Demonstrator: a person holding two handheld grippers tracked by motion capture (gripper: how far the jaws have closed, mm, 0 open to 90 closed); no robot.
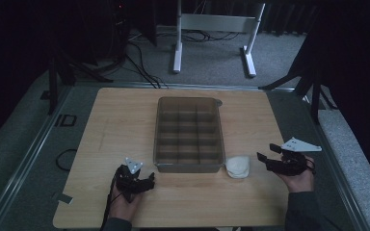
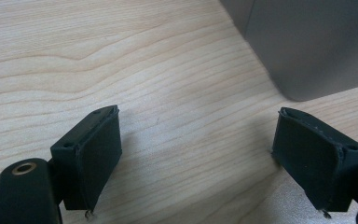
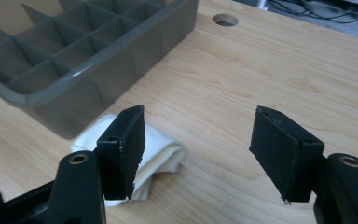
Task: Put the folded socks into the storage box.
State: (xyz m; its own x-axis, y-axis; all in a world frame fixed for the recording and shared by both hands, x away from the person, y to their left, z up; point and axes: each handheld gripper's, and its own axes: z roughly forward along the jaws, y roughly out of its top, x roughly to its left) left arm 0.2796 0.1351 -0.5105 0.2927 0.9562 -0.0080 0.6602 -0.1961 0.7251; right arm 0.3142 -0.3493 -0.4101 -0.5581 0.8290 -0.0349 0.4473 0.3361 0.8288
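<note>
Cloth: a white folded cloth [image 1: 238, 166] lies on the table, touching the near right corner of the tray; in the right gripper view the cloth [image 3: 161, 154] sits just beside the tray wall, partly behind the gripper's left finger.
Right gripper: the right gripper [image 1: 270, 155] is held in the person's right hand [image 1: 298, 175], just right of the cloth and apart from it, pointing toward it; in its own view the right gripper [image 3: 200, 154] hangs low over the table.
Right fingers: spread wide, with bare wood between them and nothing held; the left finger [image 3: 123, 149] overlaps the cloth in that view, and contact cannot be told.
Left gripper: the left gripper [image 1: 147, 180] rests low near the table's front edge, by the tray's near left corner, held in the left hand [image 1: 124, 204].
Left fingers: wide apart and empty in the left gripper view, a finger [image 2: 91, 156] just above the wood.
Tray: a grey tray [image 1: 158, 144] with a grid of compartments stands mid-table, its long side running away from the person.
Table: a light wooden table [image 1: 115, 125], with a round hole [image 3: 225, 19] beyond the tray.
</note>
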